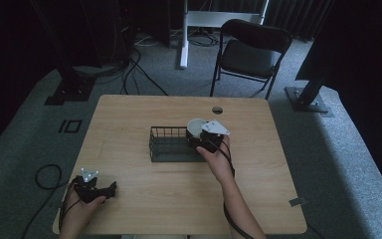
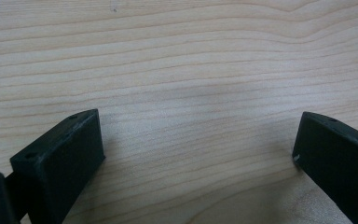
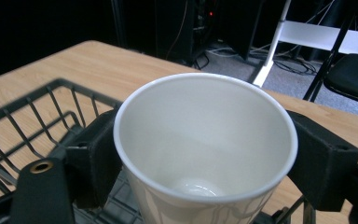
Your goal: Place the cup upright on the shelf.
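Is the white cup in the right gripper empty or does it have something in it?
Empty. The right gripper view looks straight into the white cup, showing bare white walls and bottom, held between the right gripper jaws.

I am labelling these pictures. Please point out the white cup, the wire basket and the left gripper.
white cup [image 3: 205,140]: right gripper view, inner wall of the cup.
wire basket [image 1: 166,144]: high view, its left, open part.
left gripper [image 2: 198,154]: left gripper view, midway between its open jaws.

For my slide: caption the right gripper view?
Right hand-held gripper clasps an empty white paper cup above a black wire basket.
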Demonstrator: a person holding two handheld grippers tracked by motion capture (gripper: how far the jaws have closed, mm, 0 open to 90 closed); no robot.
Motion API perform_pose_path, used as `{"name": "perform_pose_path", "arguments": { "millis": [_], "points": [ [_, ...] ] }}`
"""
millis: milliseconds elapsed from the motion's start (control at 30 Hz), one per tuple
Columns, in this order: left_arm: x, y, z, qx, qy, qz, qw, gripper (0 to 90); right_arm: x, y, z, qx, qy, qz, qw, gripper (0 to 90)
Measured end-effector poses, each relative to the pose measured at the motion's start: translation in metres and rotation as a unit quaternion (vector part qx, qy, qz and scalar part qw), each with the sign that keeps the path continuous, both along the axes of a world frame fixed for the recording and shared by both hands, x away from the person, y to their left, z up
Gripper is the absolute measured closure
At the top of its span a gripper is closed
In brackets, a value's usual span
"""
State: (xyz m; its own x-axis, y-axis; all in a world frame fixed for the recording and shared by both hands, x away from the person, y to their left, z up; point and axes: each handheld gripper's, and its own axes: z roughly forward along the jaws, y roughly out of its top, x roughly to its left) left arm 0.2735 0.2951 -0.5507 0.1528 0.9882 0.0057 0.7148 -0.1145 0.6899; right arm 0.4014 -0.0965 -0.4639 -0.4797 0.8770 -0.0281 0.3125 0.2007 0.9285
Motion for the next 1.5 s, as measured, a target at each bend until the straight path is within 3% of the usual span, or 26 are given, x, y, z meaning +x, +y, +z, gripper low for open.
{"name": "perform_pose_path", "arguments": {
  "millis": [467, 600, 900, 1133, 1500],
  "points": [
    [0.0, 0.0, 0.0, 0.0, 0.0, 0.0, 1.0, 2.0, 0.001, 0.0, -0.003, 0.005, 0.001, 0.0, 1.0, 18.9],
    [0.0, 0.0, 0.0, 0.0, 0.0, 0.0, 1.0, 2.0, 0.001, 0.0, -0.002, 0.005, 0.002, 0.004, 1.0, 11.6],
    [0.0, 0.0, 0.0, 0.0, 0.0, 0.0, 1.0, 2.0, -0.005, -0.007, 0.01, 0.035, -0.011, 0.004, 0.9993, 11.3],
    [0.0, 0.0, 0.0, 0.0, 0.0, 0.0, 1.0, 2.0, -0.013, -0.017, 0.014, 0.023, -0.018, 0.002, 0.9996, 11.2],
    [0.0, 0.0, 0.0, 0.0, 0.0, 0.0, 1.0, 2.0, -0.027, -0.038, 0.013, 0.024, -0.013, 0.003, 0.9996, 11.3]
  ]
}}
